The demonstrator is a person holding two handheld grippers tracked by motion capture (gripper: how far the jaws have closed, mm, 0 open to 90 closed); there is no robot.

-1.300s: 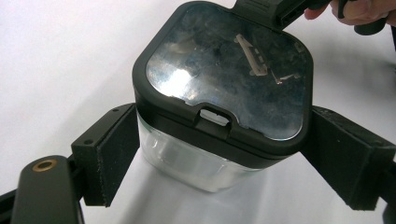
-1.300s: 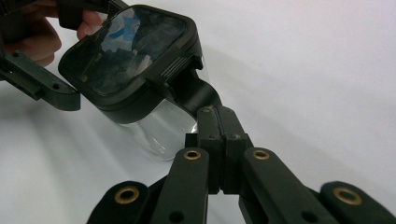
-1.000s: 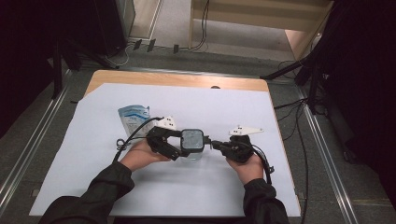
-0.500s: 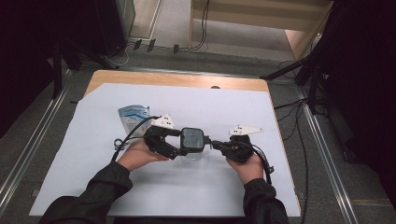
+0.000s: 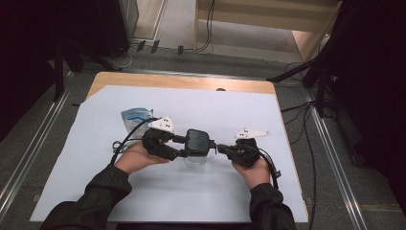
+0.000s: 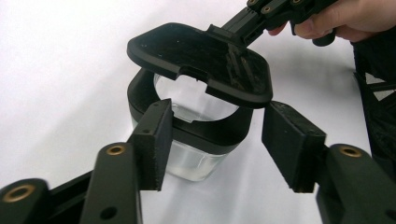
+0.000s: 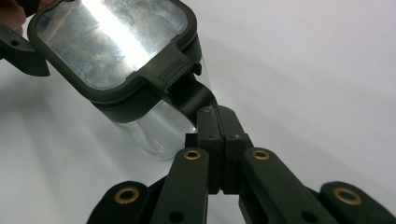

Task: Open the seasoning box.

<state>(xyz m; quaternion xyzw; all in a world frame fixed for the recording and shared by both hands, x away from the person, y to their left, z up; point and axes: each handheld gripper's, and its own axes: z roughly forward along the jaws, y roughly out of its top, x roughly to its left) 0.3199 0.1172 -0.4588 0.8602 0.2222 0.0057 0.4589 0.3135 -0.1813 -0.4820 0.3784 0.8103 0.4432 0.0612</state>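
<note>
On the white sheet [image 5: 239, 191] over the wooden table [image 5: 182, 82]: one clear container [image 6: 196, 158] with one black collar round its top, standing near the middle, between the two grippers. One black lid [image 6: 201, 63], hinged at the collar and raised open, tilted above the mouth of the container. One blue-and-white pouch [image 5: 135, 117] lying flat behind the left hand, apart from the container.

Two grippers, one in each hand. Left gripper [image 6: 224, 135] with its two jaws on either side of the container's collar, just closing in during the last moment. One pad very close to the collar's wall, perhaps touching; the other pad apart from it with a visible gap, so not yet clamped on the container. Seen in the high view [image 5: 179, 146] just left of the lid.

Right gripper [image 7: 215, 119] clenched, its two jaws pressed together on the small black tab at the lid's edge, holding the lid up. Seen in the high view [image 5: 221, 148] just right of the lid.

Two grey three-cornered plates, one on top of each gripper. Two dark sleeves coming in from the bottom edge. One cable looping from the left gripper, one from the right.
</note>
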